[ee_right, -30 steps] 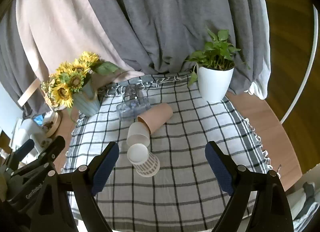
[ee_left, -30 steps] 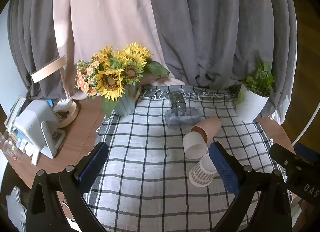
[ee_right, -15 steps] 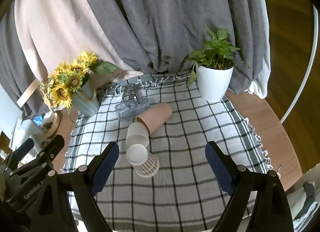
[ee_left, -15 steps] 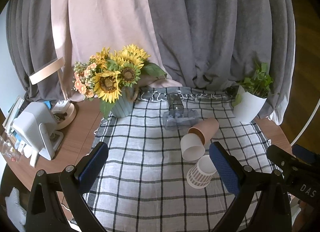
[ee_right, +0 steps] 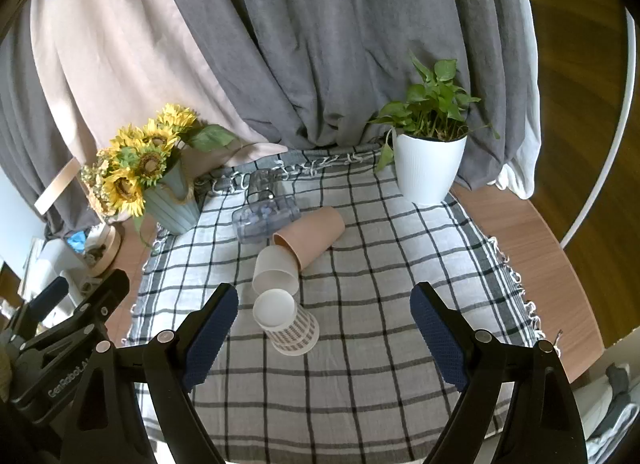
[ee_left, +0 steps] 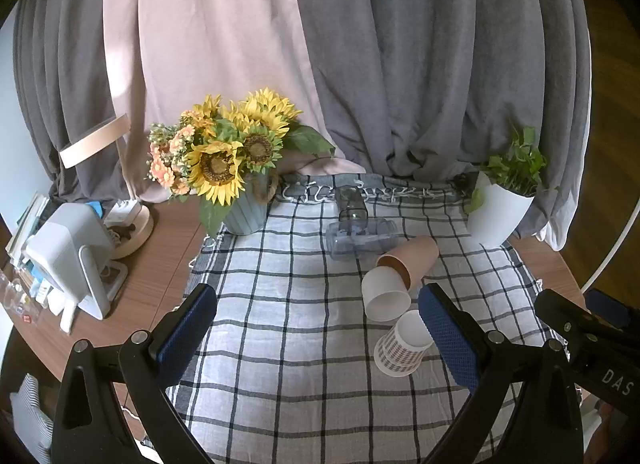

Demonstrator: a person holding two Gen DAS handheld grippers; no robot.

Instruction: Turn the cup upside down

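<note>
Nearest, the left tongs (ee_left: 316,328) and right tongs (ee_right: 324,324) both hang released above the checked grey-and-white cloth (ee_right: 380,364) on the round wooden worktop (ee_right: 532,232), grasping nothing. Beyond them a white paper cup with a brown check pattern (ee_right: 290,324) lies tipped on the cloth, just beside a plain white paper cup (ee_right: 276,270) and a tan paper cup (ee_right: 310,236), both on their sides. Farther back lies a clear plastic container (ee_right: 266,219).

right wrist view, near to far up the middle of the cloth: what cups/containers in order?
Checked-pattern white paper cup → plain white paper cup → tan paper cup lying on its side → clear plastic container on its side → clear glass jar.
</note>
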